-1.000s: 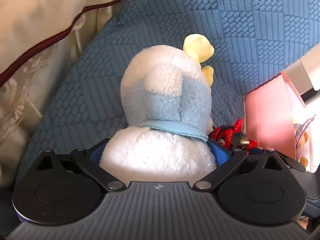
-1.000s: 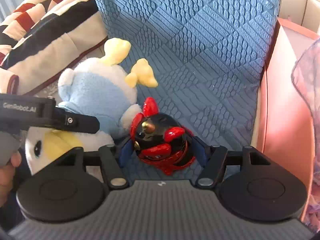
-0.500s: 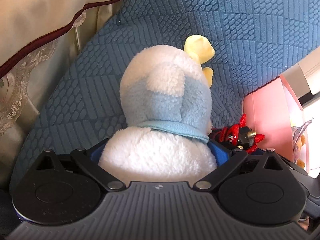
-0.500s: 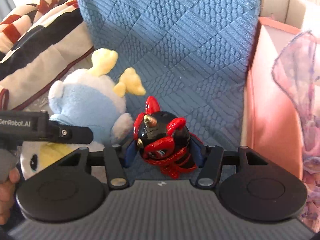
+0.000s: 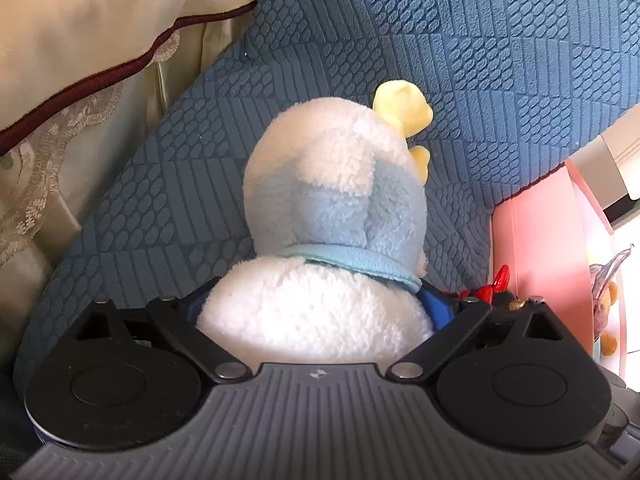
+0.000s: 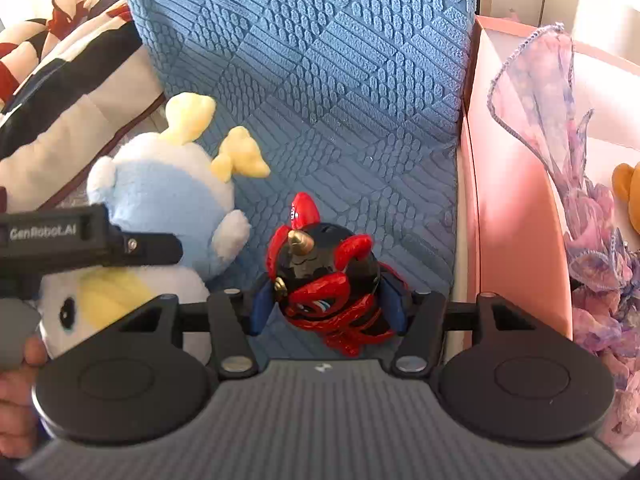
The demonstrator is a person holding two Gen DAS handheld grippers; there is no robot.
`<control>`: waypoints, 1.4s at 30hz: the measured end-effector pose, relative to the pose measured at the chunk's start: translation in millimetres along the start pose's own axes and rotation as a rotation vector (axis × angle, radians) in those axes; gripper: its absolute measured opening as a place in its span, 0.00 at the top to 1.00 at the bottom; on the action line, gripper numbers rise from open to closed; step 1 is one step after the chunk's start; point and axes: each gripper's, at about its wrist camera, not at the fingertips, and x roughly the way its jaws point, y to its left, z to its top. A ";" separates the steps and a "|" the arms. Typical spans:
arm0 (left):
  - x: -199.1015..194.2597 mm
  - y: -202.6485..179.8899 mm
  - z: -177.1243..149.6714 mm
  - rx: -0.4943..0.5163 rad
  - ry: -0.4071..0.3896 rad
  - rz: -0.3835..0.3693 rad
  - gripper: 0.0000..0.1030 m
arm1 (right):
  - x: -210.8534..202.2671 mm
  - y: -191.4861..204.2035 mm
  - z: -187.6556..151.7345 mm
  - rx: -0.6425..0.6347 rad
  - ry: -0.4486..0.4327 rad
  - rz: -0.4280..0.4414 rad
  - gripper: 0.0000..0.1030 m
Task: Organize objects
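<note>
Blue quilted cushion (image 6: 340,80), pink bin wall (image 6: 516,240) close right, left gripper (image 5: 316,308) clamped on plush (image 5: 320,240), right gripper (image 6: 328,304) on figurine (image 6: 328,276).

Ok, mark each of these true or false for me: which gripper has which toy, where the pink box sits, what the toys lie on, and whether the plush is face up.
1. The left gripper is closed on the white and light blue plush duck. True.
2. The right gripper is empty. False: the glossy black and red horned toy figure sits between its blue pads, which press its sides.
3. The pink box stands to the right of the blue textured cushion. True.
4. The toys are over a bare wooden table. False: the blue cushion is behind them.
5. The duck's yellow feet point away from the left gripper. True.
</note>
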 end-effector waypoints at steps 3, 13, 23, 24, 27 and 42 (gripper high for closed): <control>-5.6 -5.4 -1.0 0.026 -0.022 0.004 0.09 | -4.2 0.7 0.5 0.014 0.004 0.025 0.43; -17.7 -16.8 -7.1 0.068 -0.066 -0.006 0.13 | -24.7 1.8 3.8 0.018 -0.014 0.016 0.43; -31.3 -18.6 -4.1 0.015 -0.056 -0.049 0.14 | -53.7 -1.9 8.6 -0.005 -0.036 0.022 0.43; -34.0 -19.9 -2.7 0.008 -0.058 -0.055 0.14 | -57.4 -3.2 11.1 -0.003 -0.039 0.027 0.43; -40.9 -28.6 2.5 0.009 -0.061 -0.069 0.14 | -70.4 -9.5 20.3 0.014 -0.047 0.036 0.43; -93.6 -118.8 42.4 0.079 -0.130 -0.157 0.14 | -150.8 -45.9 67.6 0.059 -0.180 0.067 0.46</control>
